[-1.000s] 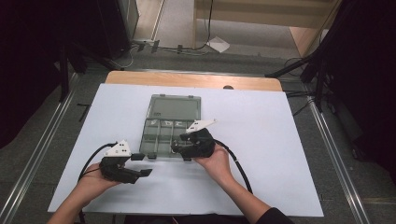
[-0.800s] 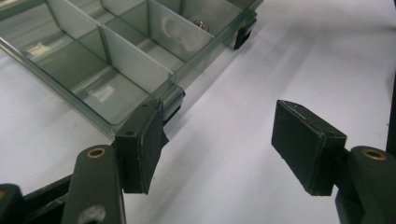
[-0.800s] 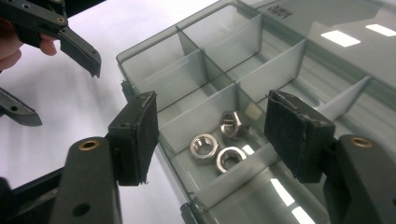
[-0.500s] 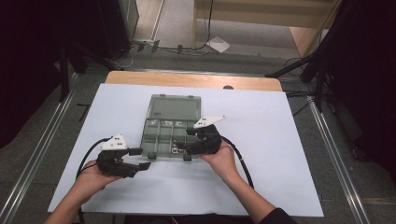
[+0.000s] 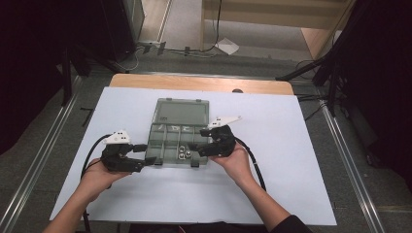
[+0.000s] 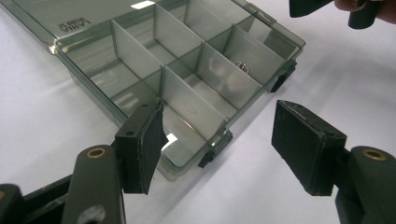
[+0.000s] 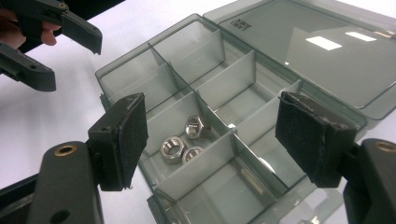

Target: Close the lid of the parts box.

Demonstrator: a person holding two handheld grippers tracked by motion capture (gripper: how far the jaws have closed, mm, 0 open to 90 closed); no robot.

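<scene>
Smoke-grey translucent plastic is being shown as the material of the compartment box (image 5: 178, 138), which is lying open on the white sheet (image 5: 301, 160) covering the worktop, its lid (image 5: 183, 111) folded flat on the far side. Three steel nuts (image 7: 182, 140) are being kept in one near-row compartment; in the high view they (image 5: 183, 153) are sitting just beside the right hand-held gripper (image 5: 199, 147).

The right hand-held gripper (image 7: 212, 135) is being held at the box's near right corner, its jaws having just been opening and now standing wide apart with nothing pressed between the pads; the nuts are lying below and ahead, between the lines of its two jaws. The left hand-held gripper (image 5: 142, 156) is being held at the near left corner, and its jaws are also standing apart and empty. In the left gripper view (image 6: 219, 140) the box's near edge with its black latches is lying just ahead.

The box's long axis is running from the near edge to the far lid, while the row holding the nuts is running across it. The nuts are judged to be nearer the right hand, so a straight descent into that compartment would be the likely move.
</scene>
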